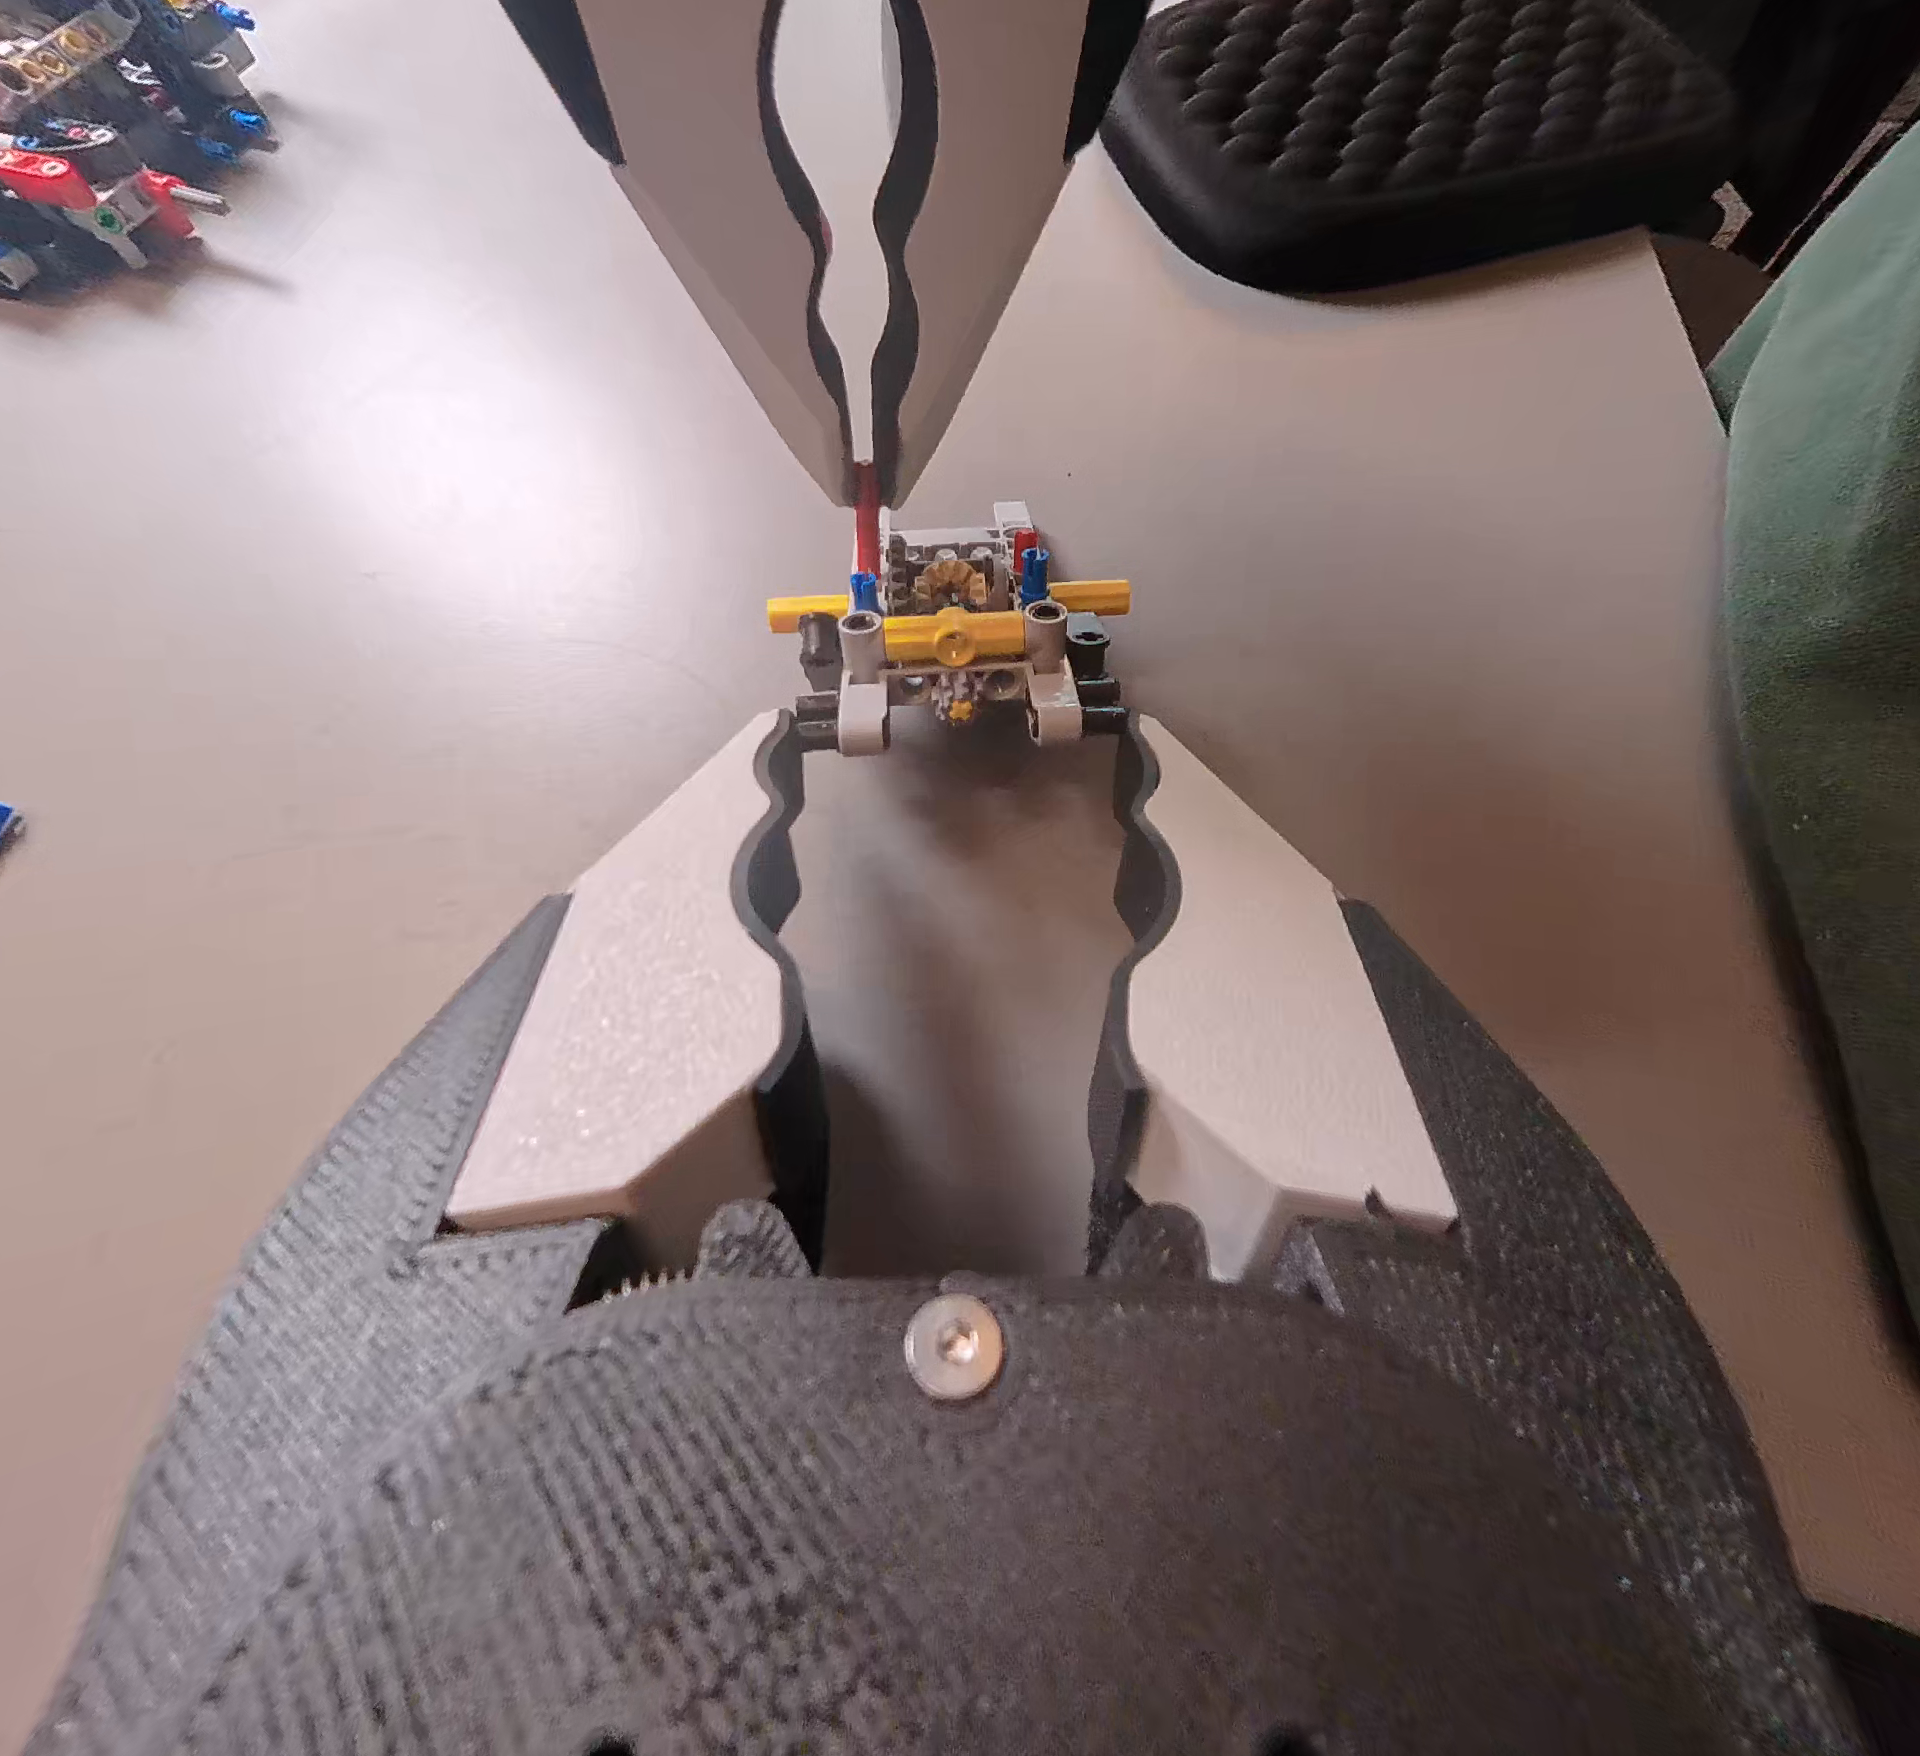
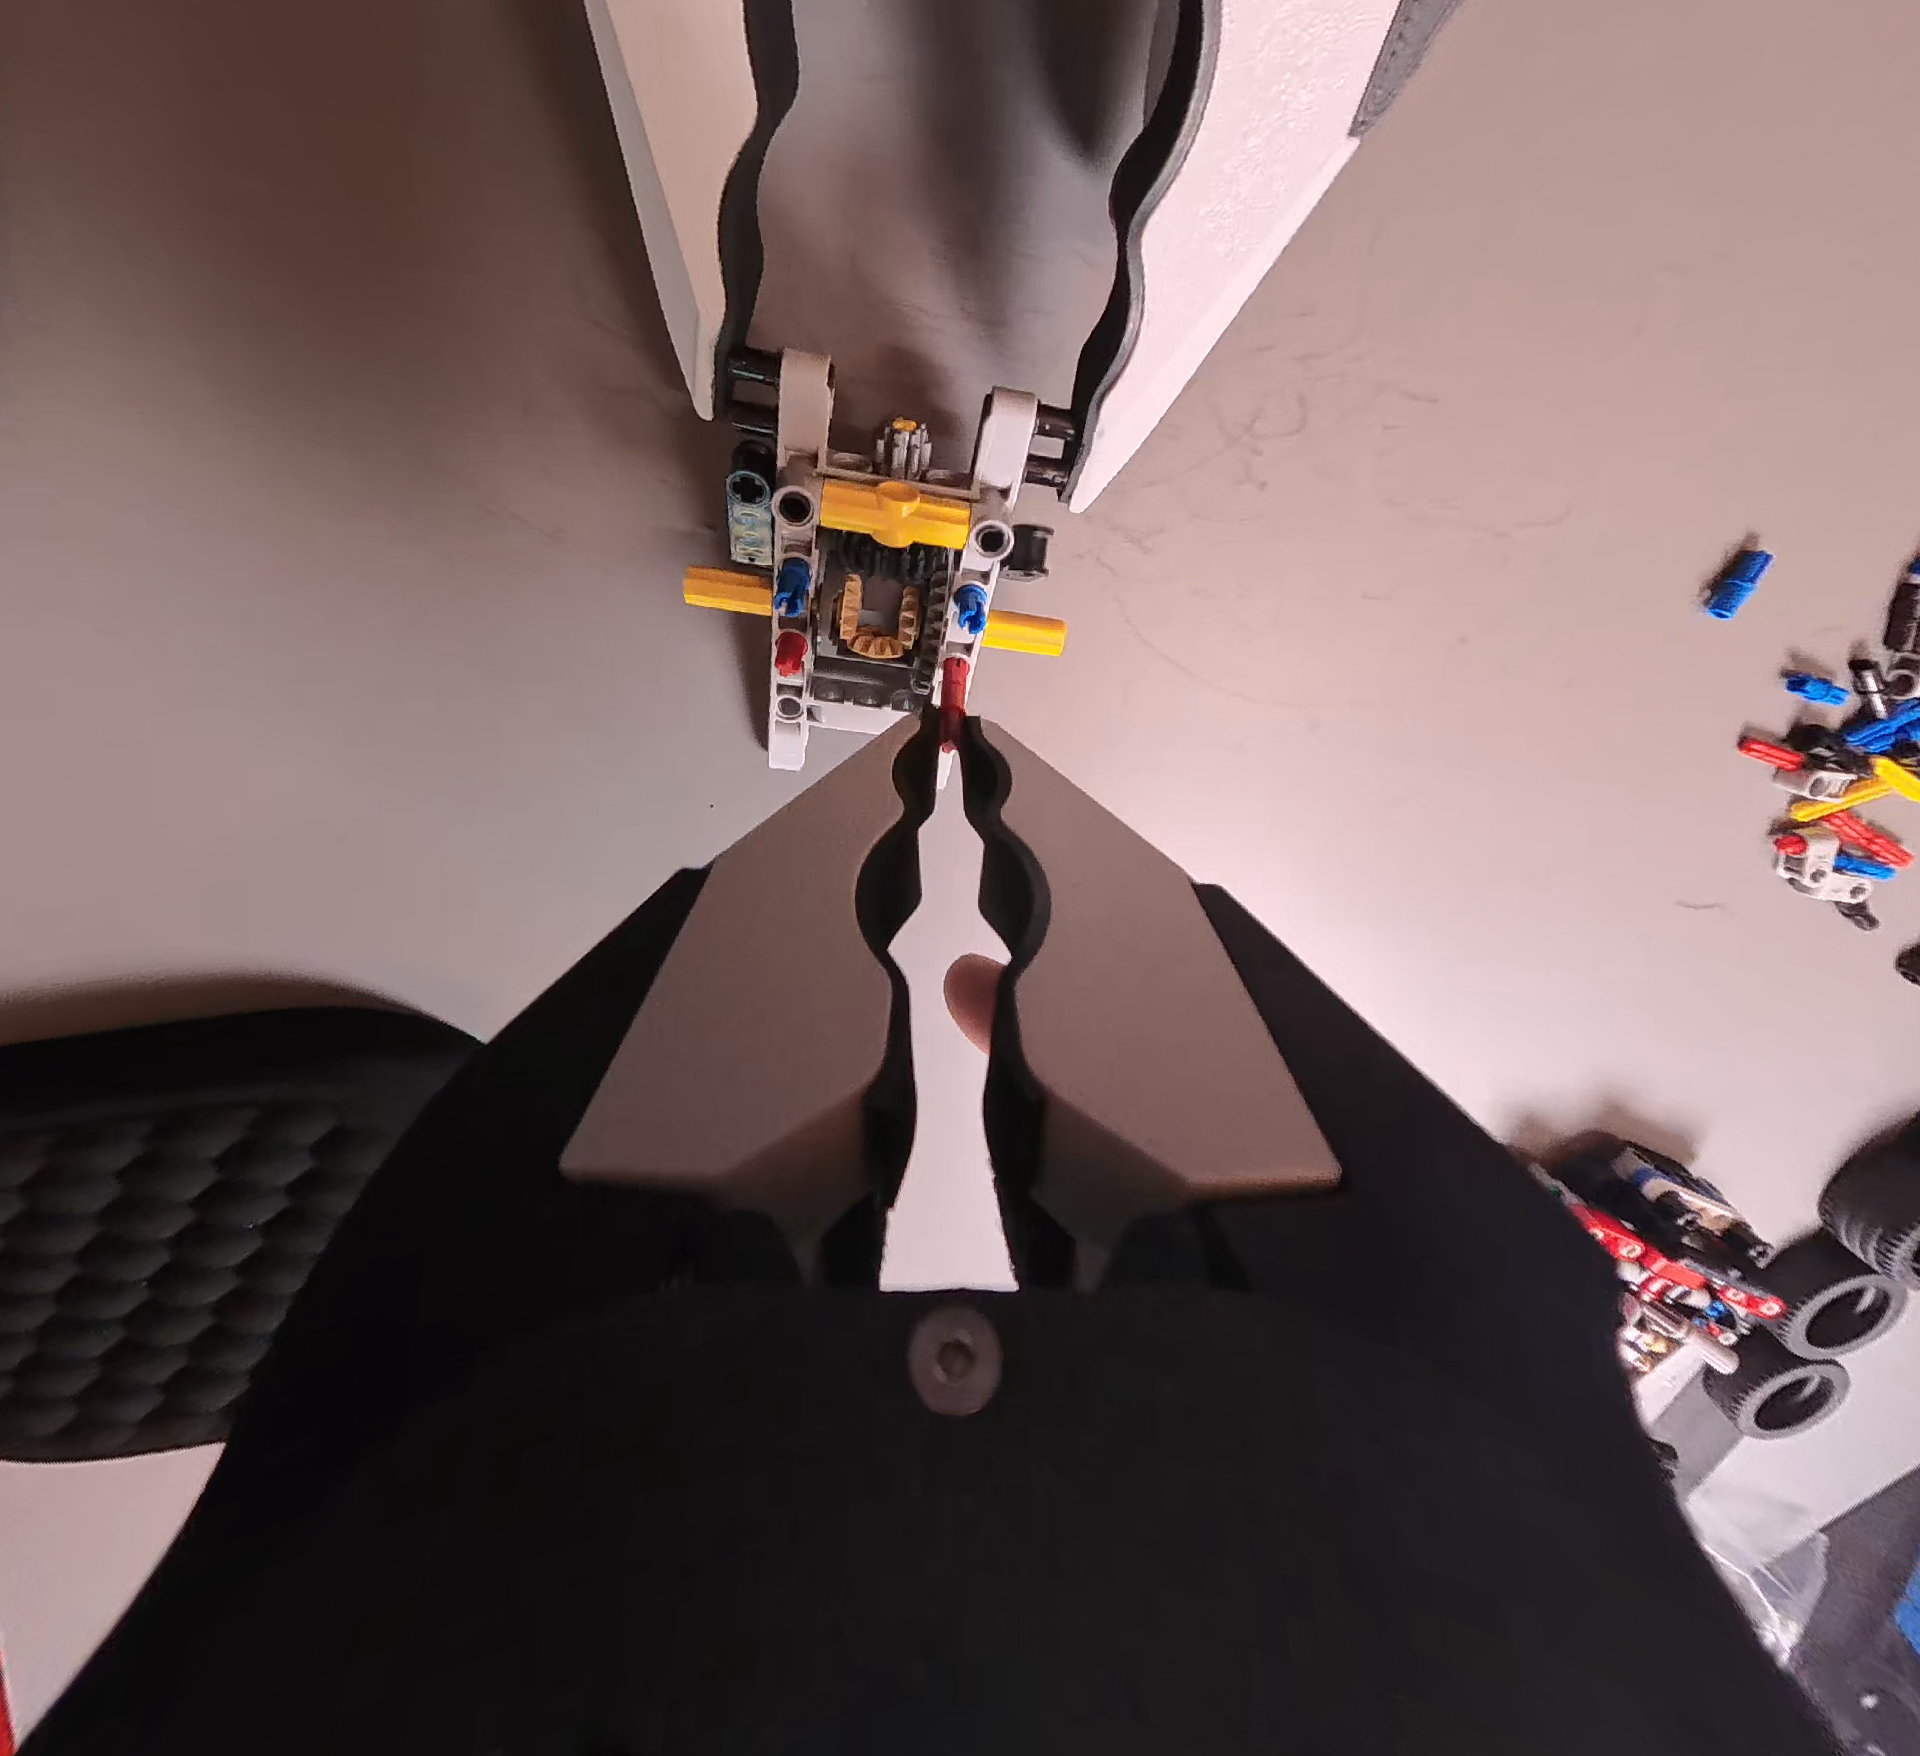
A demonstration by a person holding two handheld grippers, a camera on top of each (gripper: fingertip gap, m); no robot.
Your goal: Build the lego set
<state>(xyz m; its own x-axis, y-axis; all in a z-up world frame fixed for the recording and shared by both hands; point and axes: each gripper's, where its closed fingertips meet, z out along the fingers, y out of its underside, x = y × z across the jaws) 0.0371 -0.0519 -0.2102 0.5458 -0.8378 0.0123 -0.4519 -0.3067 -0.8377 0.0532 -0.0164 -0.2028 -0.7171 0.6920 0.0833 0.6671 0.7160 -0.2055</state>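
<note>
A small grey Lego frame (image 1: 961, 636) with yellow axles, blue pins and a tan gear sits on the beige table; it also shows in the right wrist view (image 2: 883, 584). My left gripper (image 1: 961, 719) is shut on the frame's near end, its fingertips pressed on the black pins at both sides. My right gripper (image 2: 943, 724) is shut on a red pin (image 2: 952, 683) and holds it at the frame's far corner, touching the frame. In the left wrist view the right gripper (image 1: 864, 485) comes in from above with the red pin (image 1: 864, 527).
A partly built black, red and blue Lego vehicle (image 1: 104, 96) stands at the far left. Loose pieces (image 2: 1839, 771) and black tyres (image 2: 1829, 1311) lie to the right. A black chair seat (image 1: 1423, 117) sits beyond the table edge. A green sleeve (image 1: 1829, 667) is at the right. Tip to tip, the grippers are about 5 cm apart.
</note>
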